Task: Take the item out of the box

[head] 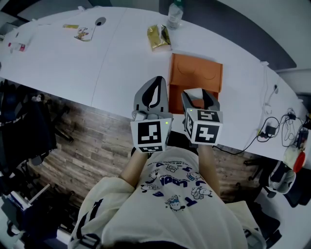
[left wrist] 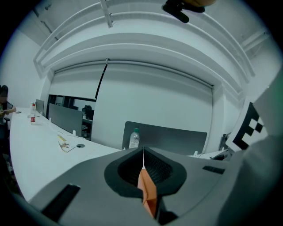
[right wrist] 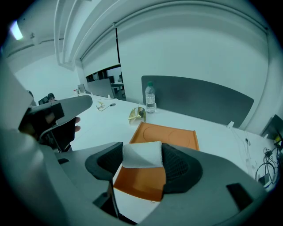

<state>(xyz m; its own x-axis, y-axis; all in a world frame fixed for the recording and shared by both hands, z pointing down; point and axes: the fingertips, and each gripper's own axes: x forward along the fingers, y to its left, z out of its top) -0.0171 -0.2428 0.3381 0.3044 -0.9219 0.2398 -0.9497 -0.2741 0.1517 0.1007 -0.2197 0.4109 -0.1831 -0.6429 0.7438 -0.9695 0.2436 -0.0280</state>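
Note:
A shallow orange box lies open on the white table; in the right gripper view the orange box shows two round embossed marks on its floor. My right gripper is lifted above the box's near end and shut on a white folded item, which also shows as a pale patch between the fingers. My left gripper hangs just left of the box, jaws shut. In the left gripper view its fingertips meet, and only an orange sliver shows through the slit below.
A gold snack packet and a water bottle lie beyond the box. Small papers and a red-capped bottle sit far left. Cables and plugs crowd the right edge. The table's near edge runs just below the grippers.

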